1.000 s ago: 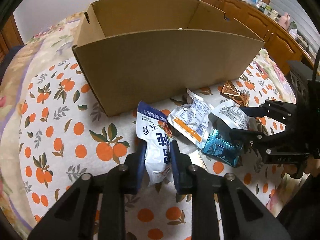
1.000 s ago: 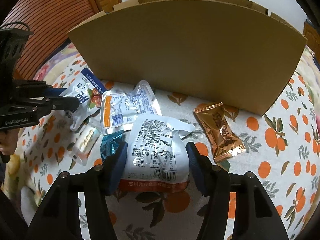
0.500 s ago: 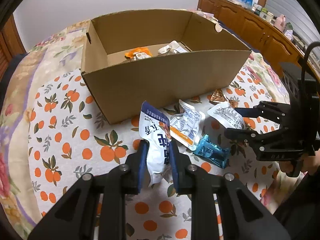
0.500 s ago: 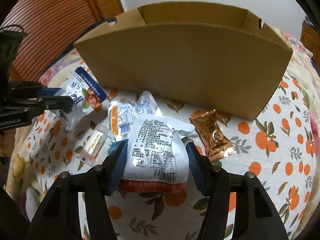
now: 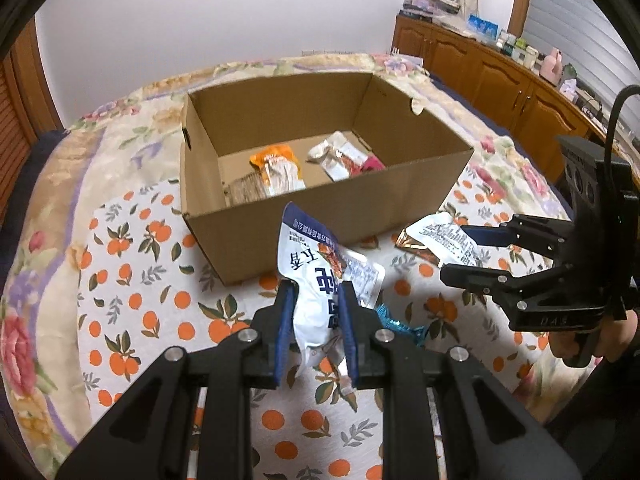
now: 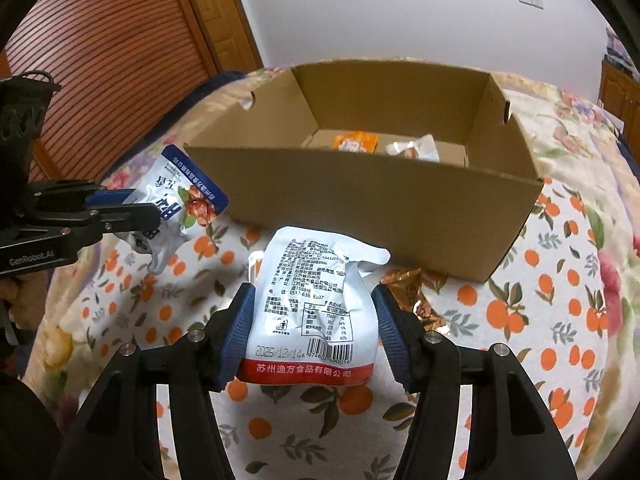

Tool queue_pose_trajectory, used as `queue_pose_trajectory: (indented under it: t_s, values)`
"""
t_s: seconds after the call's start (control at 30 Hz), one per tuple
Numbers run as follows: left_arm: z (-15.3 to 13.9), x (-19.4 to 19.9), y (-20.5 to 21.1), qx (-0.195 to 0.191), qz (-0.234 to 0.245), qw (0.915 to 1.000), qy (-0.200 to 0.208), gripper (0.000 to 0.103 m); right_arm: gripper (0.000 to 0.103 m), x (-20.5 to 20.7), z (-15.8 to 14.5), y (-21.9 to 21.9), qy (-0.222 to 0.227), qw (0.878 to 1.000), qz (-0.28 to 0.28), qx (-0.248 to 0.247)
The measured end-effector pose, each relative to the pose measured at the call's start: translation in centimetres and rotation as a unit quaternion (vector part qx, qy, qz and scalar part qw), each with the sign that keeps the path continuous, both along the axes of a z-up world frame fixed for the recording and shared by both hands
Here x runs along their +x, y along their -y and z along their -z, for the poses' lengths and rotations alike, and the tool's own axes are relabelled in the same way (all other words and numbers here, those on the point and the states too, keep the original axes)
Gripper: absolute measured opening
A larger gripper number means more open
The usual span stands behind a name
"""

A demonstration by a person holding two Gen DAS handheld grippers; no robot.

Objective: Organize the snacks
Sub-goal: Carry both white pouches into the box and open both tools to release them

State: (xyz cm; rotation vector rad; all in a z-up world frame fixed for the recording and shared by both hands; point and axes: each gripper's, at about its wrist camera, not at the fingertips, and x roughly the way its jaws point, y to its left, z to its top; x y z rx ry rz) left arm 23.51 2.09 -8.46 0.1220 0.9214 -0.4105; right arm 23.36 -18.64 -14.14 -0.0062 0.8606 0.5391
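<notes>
My left gripper (image 5: 315, 298) is shut on a blue-and-white snack pouch (image 5: 314, 276), held up above the orange-print cloth. The same pouch (image 6: 184, 200) shows at the left of the right wrist view, pinched in the left gripper (image 6: 148, 208). My right gripper (image 6: 314, 308) is shut on a white pouch with a red bottom band (image 6: 316, 300), which also shows as the white pouch (image 5: 444, 236) in the right gripper (image 5: 460, 250) in the left wrist view. Both pouches hang in front of an open cardboard box (image 5: 320, 208) (image 6: 360, 204) that holds several snack packs (image 5: 276, 168).
On the cloth below lie a white-and-orange packet (image 5: 364, 276), a teal wrapper (image 5: 400, 324) and a copper-brown wrapper (image 6: 416, 292). A wooden cabinet (image 5: 500, 72) runs along the right wall and a slatted wooden door (image 6: 112, 52) stands at the left. A hand (image 5: 616, 340) grips the right handle.
Both grippers have risen with their pouches, off the cloth. The box's inside and the snacks in it have come into view over its near wall.
</notes>
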Motion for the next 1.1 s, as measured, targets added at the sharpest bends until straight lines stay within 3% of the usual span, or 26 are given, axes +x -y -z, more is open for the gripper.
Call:
queue_pose_trajectory:
  t_s: [0.73, 1.1]
  values:
    - [-5.2, 1.4, 1.7, -0.022, -0.034, 0.9970, 0.066, 0.020, 0.061, -0.9, -4.9, 1.4, 0.053, 0.998, 0.004, 0.029]
    - [-4.8, 4.4, 2.7, -0.019, -0.048, 0.9959, 0.075, 0.020, 0.061, 0.3, -6.7, 1.9, 0.079, 0.996, 0.005, 0.029]
